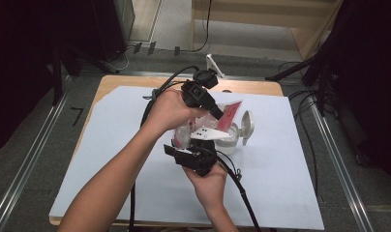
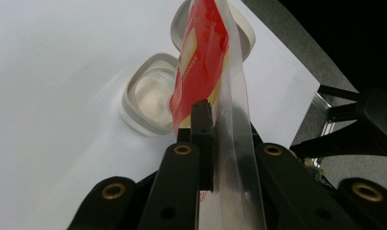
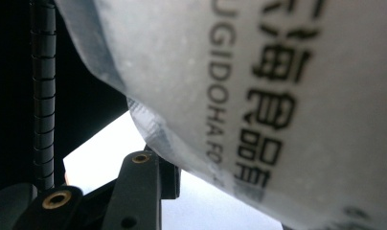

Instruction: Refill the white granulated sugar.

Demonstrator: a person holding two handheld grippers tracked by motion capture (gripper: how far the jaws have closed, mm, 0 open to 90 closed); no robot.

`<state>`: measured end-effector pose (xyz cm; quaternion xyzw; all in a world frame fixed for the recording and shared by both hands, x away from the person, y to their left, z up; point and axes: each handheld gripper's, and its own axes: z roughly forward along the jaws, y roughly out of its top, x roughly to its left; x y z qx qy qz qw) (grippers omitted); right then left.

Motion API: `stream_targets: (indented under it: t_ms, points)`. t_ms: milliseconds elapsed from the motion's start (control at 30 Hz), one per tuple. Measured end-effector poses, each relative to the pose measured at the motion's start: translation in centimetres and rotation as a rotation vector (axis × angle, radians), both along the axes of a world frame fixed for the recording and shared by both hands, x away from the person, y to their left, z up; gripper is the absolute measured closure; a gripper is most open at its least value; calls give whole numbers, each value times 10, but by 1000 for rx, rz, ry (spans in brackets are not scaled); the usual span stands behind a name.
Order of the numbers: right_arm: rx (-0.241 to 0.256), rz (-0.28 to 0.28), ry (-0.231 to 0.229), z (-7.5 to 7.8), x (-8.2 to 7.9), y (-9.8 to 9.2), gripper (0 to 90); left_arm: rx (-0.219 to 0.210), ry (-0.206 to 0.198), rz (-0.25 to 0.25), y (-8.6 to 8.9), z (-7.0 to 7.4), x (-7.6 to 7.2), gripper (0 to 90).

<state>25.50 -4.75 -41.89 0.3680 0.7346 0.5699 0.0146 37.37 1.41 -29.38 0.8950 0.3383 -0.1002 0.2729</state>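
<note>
A pouch [image 1: 231,115] with a red printed part and a clear film part hangs above the table between both grippers. My left gripper [image 1: 221,116] reaches in from the left, shut on the pouch's [image 2: 201,52] clear edge; its own view shows the film pinched at the jaw tips [image 2: 219,125]. My right gripper [image 1: 184,145] comes up from below, shut on the pouch's clear lower end [image 3: 278,96], whose black lettering is close to the camera. One finger [image 3: 140,191] shows; the pouch hides the other. Under the pouch stands an open white container [image 1: 231,141] [image 2: 134,112] with its lid [image 1: 248,123] flipped back.
A white sheet [image 1: 135,159] covers the wooden table [image 1: 111,83]. A small white object [image 1: 214,65] stands at the table's far edge. Black cables [image 1: 242,193] trail from both grippers. Dark stands and floor rails flank the table.
</note>
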Motion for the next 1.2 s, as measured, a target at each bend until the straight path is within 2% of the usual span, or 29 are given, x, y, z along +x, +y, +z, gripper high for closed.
stream_targets:
  t_ms: [133,1200]
  points:
    - [-7,-4,-12,0,1,0,631,4,-1,0,0,1,1,850]
    - [10,5,-7,4,0,3,632,31,-14,13,3,6,0,849]
